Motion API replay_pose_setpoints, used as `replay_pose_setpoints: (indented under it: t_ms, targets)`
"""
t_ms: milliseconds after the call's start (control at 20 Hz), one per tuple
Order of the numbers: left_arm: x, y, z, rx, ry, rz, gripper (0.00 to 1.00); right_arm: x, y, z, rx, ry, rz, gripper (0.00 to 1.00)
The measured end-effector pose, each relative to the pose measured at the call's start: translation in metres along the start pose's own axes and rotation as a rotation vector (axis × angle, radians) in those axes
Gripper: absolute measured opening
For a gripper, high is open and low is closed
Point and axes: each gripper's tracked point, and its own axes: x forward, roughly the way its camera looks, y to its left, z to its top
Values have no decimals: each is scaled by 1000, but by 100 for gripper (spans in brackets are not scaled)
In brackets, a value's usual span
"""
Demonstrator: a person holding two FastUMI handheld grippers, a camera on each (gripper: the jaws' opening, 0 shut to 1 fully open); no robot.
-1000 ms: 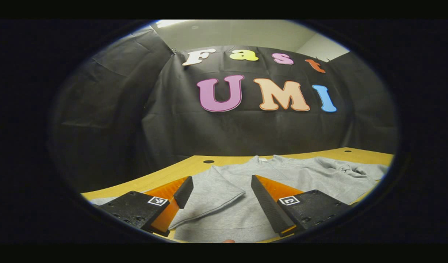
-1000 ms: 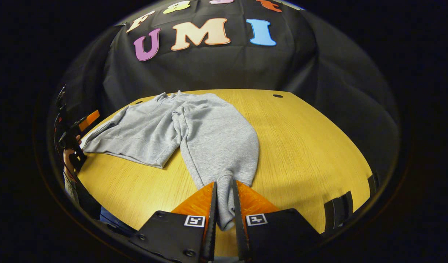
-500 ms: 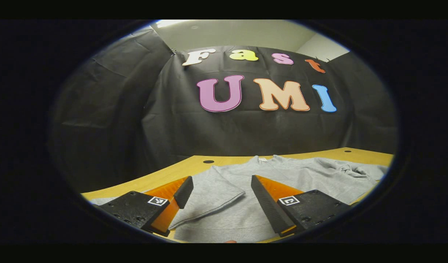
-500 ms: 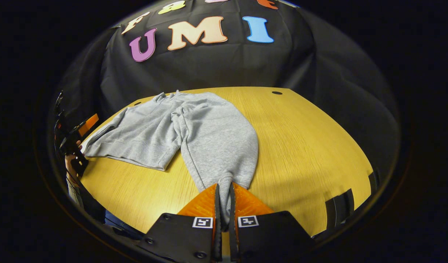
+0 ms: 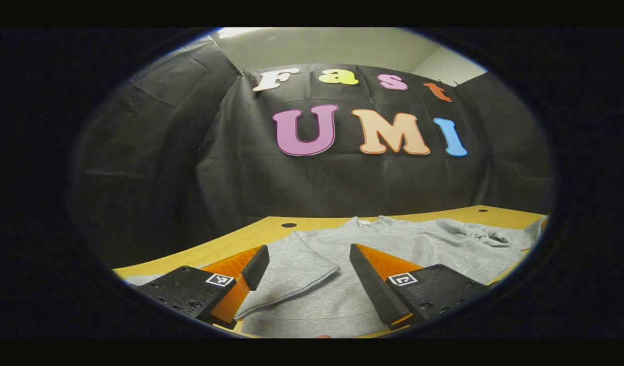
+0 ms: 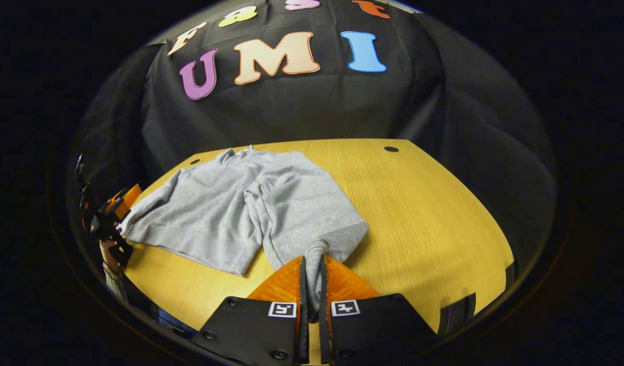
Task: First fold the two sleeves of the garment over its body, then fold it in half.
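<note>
Firstly, left gripper view. Left gripper [image 5: 305, 272]: lower centre of the frame, jaws wide apart, holding nothing; 2 black fingers backed in orange, each with a small square marker. Garment [image 5: 393, 239]: grey sweatshirt lying on the table [image 5: 250, 239], spread from the lower centre to the right edge. Between the fingers lies a folded flap of grey cloth [image 5: 291, 267], its hem running diagonally down to the lower left; whether either finger touches it cannot be told. Collar at the middle of the frame, toward the wall. Bunched, wrinkled cloth at the right of the frame. Table: yellow wood, 1 dark round hole left of the collar, another at the far right.

Next, right gripper view. Right gripper [image 6: 312, 290]: bottom centre, jaws nearly closed and pinching the cuff [image 6: 314, 254] of 1 sleeve, both fingers pressing on it. Sleeve drawn up from the table, part of its underside turned over, running from the cuff toward the upper left over the body. Garment [image 6: 215, 213]: centre left of the frame, collar at the far end, hem along the lower left. Table [image 6: 423, 213]: bare wood at the right of the frame. Left gripper [image 6: 108, 218]: at the left edge of the frame, beside the garment's corner, held by a hand [image 6: 108, 249]; its opening cannot be judged there.
</note>
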Motion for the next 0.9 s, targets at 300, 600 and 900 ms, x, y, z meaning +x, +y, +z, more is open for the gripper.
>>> replay_pose_setpoints:
  t_ms: [300, 600, 900]
  targets:
    - [-1, 0, 0, 0, 0, -8, 93, 25, 50, 92, -91, -119, 87, 10]
    - [0, 0, 0, 1, 0, -6, 94, 57, 146, 161, -194, -200, 241, 10]
    - [-1, 0, 0, 1, 1, -8, 94, 89, 265, 200, -261, -221, 419, 10]
